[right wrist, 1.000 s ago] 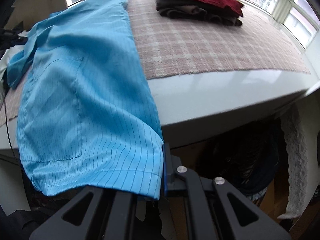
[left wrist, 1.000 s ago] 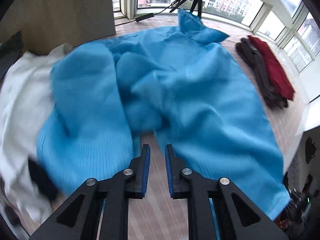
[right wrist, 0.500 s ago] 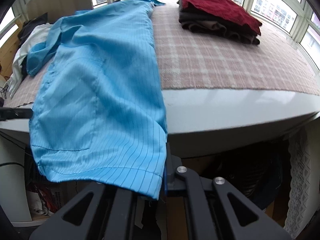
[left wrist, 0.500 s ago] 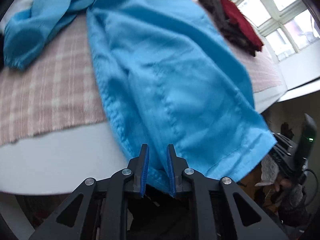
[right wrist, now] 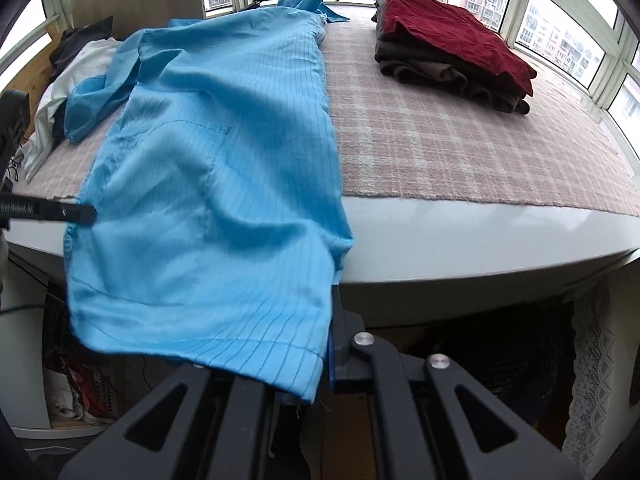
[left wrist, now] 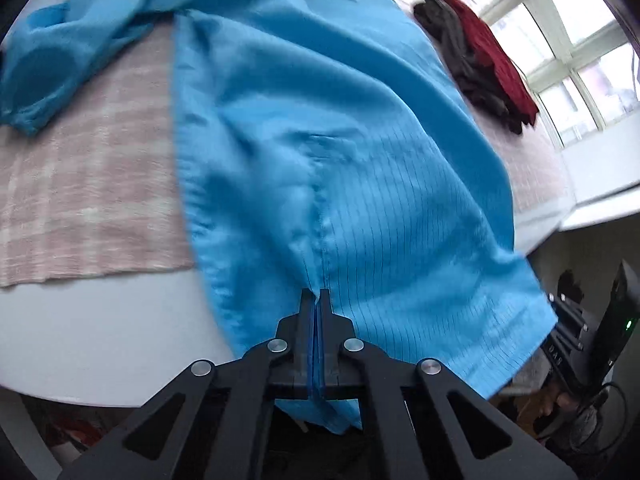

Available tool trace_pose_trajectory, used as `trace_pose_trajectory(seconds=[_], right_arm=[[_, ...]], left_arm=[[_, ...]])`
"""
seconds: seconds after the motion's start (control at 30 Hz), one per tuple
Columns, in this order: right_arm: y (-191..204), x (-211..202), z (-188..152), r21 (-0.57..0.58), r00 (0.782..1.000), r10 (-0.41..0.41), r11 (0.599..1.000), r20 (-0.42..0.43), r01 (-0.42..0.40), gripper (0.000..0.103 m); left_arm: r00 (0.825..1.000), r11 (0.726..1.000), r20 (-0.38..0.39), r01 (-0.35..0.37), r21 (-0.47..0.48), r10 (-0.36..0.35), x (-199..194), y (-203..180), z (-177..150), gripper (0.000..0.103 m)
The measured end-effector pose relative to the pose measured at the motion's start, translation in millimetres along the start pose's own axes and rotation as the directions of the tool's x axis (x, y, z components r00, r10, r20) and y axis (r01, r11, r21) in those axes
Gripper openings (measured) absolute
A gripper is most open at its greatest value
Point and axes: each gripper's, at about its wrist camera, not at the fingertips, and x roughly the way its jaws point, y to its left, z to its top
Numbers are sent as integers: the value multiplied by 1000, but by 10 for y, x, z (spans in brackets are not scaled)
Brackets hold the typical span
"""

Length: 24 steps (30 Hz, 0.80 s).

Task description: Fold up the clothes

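Note:
A light blue pinstriped coat (left wrist: pixel 320 128) lies lengthwise on the pink plaid cloth (left wrist: pixel 88 184), its lower end hanging over the table's front edge. My left gripper (left wrist: pixel 316 300) is shut on the coat's hem near the front seam. In the right wrist view the same coat (right wrist: pixel 224 168) drapes over my right gripper (right wrist: pixel 329 320), which is shut on the hem's right corner; its left finger is hidden under the fabric. The left gripper's finger (right wrist: pixel 60 213) pokes in from the left at the coat's edge. One sleeve (right wrist: pixel 100 96) lies bunched at the far left.
A folded stack with a dark red garment (right wrist: pixel 452 36) on top sits at the back right of the plaid cloth (right wrist: pixel 460 144). White and dark clothes (right wrist: pixel 68 80) are heaped at the far left. The white table edge (right wrist: pixel 480 240) curves in front; windows ring the back.
My left gripper dropped from above the coat to its hanging hem and shut on it. The right gripper kept its hold and pulled back and up, so more of the table shows.

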Motion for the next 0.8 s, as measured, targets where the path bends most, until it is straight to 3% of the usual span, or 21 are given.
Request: trace_pose_trajectory(seconds=[0.1, 0.2, 0.27, 0.47, 0.57, 0.67, 0.77, 0.8], right_arm=[[51, -8, -20, -28, 1000, -1, 1000, -4, 1, 7], [75, 25, -76, -54, 1000, -16, 998, -27, 15, 7], [70, 58, -118, -69, 998, -17, 998, -53, 14, 11], [228, -92, -267, -221, 996, -16, 975, -83, -2, 19], [303, -189, -308, -270, 994, 26, 961, -110, -55, 27], [383, -236, -332, -329, 993, 24, 942, -117, -62, 30], [453, -255, -318, -349, 994, 29, 935, -109, -65, 30], [455, -272, -312, -344, 993, 43, 935, -113, -80, 30]], left_arm=[[1000, 1000, 21, -5, -8, 5, -114, 79, -36, 0], [999, 1000, 39, -15, -15, 16, -211, 154, -74, 7], [997, 997, 14, -72, -25, 72, -100, 181, -118, 5], [998, 993, 37, -38, -112, 42, -99, 340, -163, 6], [999, 992, 45, -25, -120, 30, -130, 327, -128, 6], [998, 995, 43, -41, -88, 45, -43, 204, -55, 18], [995, 994, 27, -91, -55, 92, 79, 129, 60, 15], [994, 993, 24, -107, -51, 108, 105, 107, 97, 1]])
